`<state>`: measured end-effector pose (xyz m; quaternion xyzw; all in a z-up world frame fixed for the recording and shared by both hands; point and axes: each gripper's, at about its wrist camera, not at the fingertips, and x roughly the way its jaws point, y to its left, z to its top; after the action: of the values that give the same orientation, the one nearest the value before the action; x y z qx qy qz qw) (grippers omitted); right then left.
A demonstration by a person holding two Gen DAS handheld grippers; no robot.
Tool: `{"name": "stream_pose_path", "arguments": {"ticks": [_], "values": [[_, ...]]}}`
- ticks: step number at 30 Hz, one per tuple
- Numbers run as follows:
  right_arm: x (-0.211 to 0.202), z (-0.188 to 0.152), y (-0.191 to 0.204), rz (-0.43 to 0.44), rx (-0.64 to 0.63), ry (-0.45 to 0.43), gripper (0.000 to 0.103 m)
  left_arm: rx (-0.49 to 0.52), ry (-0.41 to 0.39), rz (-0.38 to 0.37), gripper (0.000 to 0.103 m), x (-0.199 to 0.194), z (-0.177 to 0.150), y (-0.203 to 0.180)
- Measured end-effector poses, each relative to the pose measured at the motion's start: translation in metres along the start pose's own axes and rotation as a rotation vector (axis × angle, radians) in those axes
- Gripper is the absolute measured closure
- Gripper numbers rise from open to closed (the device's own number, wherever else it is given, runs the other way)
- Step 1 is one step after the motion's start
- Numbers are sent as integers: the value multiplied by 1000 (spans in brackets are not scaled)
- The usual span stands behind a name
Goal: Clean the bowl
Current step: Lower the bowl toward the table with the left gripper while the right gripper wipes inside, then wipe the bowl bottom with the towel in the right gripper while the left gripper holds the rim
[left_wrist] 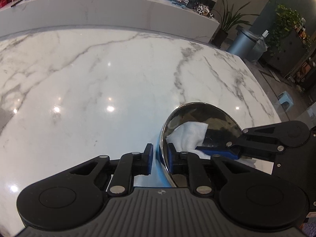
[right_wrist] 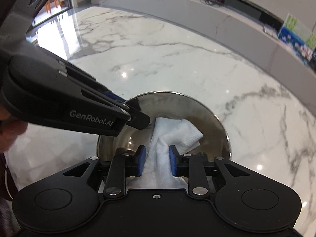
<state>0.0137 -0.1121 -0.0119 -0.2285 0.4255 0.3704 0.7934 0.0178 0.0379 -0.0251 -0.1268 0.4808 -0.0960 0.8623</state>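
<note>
L gripper (left_wrist: 159, 159) pinches bowl (left_wrist: 217, 116) rim; R gripper (right_wrist: 157, 163) clamps white cloth (right_wrist: 177, 133) inside. Keep rim steady, press cloth w/ firm circular sweeps.

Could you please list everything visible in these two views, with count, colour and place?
bowl: one, shiny steel inside, blue outside, tilted at the near edge of the table
cloth: one, white, reaching into the bowl
table: one, white marble with grey veins
raised ledge: one, pale marble, behind the table, carrying small items
bin: one, grey-blue, on the floor beyond the table
potted plants: at least two, green, at far right
stool: one, light blue, on the floor
left gripper: black with blue pads, clamped on the bowl's rim
right gripper: black with blue pads, pinching the cloth
</note>
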Motion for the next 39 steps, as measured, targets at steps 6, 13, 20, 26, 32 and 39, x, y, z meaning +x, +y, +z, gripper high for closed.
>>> {"name": "stream_pose_path", "arguments": {"ticks": [6, 13, 20, 26, 32, 39], "values": [[-1, 0, -5, 34, 50, 8, 93, 4, 0, 3, 91, 3, 1, -1], [-8, 1, -2, 120, 37, 4, 94, 1, 3, 12, 91, 3, 0, 0], [-2, -2, 8, 86, -27, 33, 94, 17, 12, 27, 91, 1, 0, 1], [-2, -2, 8, 74, -29, 34, 94, 44, 46, 43, 91, 1, -5, -2], [-1, -1, 7, 56, -7, 44, 94, 71, 59, 63, 87, 1, -7, -5], [0, -2, 4, 11, 9, 57, 94, 89, 68, 71, 87, 1, -7, -6]]}}
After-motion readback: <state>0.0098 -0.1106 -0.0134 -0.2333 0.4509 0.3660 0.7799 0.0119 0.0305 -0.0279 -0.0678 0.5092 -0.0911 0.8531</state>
